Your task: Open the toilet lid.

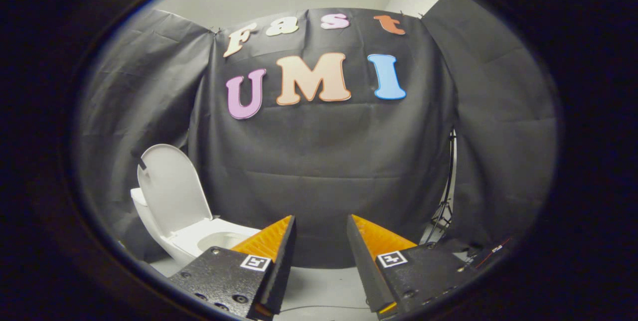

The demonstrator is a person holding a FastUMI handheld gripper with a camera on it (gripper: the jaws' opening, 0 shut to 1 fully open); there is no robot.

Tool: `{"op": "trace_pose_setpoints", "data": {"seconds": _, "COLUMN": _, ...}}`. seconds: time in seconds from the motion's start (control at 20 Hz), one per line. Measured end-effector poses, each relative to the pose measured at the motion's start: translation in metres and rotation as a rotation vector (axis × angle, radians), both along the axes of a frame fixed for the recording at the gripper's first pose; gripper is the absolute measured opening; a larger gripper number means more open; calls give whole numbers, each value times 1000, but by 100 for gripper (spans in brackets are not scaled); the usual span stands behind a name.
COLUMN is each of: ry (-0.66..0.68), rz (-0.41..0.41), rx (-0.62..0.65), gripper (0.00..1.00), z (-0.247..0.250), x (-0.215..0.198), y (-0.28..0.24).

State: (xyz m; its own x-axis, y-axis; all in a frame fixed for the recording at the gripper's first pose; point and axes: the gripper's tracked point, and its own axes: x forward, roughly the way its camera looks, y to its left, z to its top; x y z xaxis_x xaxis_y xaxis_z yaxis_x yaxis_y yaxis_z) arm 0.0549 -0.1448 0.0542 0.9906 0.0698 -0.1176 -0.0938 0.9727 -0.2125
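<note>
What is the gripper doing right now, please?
Gripper: open, holding nothing, fingers apart and clear of the toilet, whose lid stands raised.

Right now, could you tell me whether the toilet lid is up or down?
Up: the lid stands upright above the exposed bowl; the open gripper holds nothing.

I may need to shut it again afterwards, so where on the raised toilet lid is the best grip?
Grip the toilet lid at its free rounded top edge, coming from the bowl side: it stands upright, hinged at the bottom. The gripper is open, apart from it.
</note>
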Motion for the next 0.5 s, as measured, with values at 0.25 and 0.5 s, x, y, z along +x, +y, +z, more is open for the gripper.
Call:
{"op": "trace_pose_setpoints", "data": {"seconds": 0.25, "ry": 58, "rz": -3, "rx": -20, "gripper": 63, "z": -15, "x": -6, "y": -4}}
{"op": "trace_pose_setpoints", "data": {"seconds": 0.5, "ry": 47, "rz": 9, "rx": -15, "gripper": 63, "z": -16, "x": -10, "y": -3}}
